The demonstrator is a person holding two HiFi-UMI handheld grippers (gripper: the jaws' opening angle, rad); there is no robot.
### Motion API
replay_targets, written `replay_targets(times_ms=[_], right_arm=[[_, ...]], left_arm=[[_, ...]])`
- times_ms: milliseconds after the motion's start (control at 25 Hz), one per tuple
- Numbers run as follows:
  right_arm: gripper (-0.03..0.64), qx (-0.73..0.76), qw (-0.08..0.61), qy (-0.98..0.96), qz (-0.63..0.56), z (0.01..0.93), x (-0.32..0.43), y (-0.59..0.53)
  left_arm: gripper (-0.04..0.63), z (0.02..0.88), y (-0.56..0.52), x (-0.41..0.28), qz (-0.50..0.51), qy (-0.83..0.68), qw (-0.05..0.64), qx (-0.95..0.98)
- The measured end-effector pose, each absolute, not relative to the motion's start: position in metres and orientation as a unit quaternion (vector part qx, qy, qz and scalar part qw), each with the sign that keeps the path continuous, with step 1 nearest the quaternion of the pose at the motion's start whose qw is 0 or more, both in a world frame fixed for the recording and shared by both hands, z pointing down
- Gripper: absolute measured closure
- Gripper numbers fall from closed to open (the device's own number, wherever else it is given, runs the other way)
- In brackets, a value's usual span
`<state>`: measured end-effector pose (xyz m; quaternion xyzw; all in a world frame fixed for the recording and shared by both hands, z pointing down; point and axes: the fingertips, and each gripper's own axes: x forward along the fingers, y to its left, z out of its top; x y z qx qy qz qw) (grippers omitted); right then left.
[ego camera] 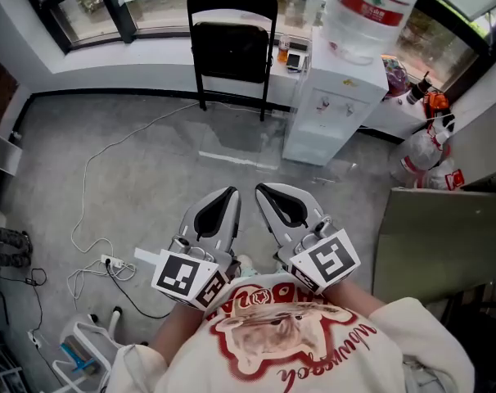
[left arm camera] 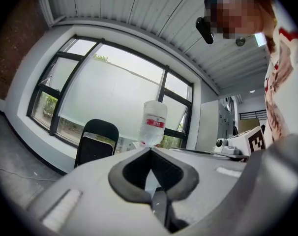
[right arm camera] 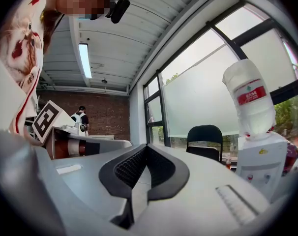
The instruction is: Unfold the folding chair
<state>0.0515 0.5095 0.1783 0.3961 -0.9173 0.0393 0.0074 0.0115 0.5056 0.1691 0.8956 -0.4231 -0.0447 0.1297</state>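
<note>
The black folding chair [ego camera: 232, 39] stands against the wall under the window, across the floor from me, its seat tipped up against the backrest. It also shows small in the left gripper view [left arm camera: 96, 142] and the right gripper view [right arm camera: 204, 140]. My left gripper [ego camera: 229, 191] and right gripper [ego camera: 262, 188] are held side by side close to my chest, pointing level toward the chair and well short of it. Both are shut with nothing between the jaws, as each gripper's own view shows [left arm camera: 150, 149] [right arm camera: 146, 146].
A white water dispenser [ego camera: 334, 105] with a large bottle [ego camera: 371, 11] stands just right of the chair. A white cable [ego camera: 101, 162] and power strip [ego camera: 113, 262] lie on the floor at left. A grey panel [ego camera: 432, 236] and bags [ego camera: 424, 158] are at right.
</note>
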Motion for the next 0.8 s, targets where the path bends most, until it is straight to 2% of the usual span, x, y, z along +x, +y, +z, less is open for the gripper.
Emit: replay_targets(times_ms=[360,800], right_arm=[[0.595,0.38,0.031,-0.924,0.024,0.193,0.025,0.518],[0.595,0.367,0.016,-0.93,0.034,0.201,0.021,0.468]], left_arm=[[0.595,0.18,0.502,-0.005,-0.05,-0.418,0.134,0.897],[0.595,0.192,0.461,-0.004,-0.036,-0.42,0.146,0.895]])
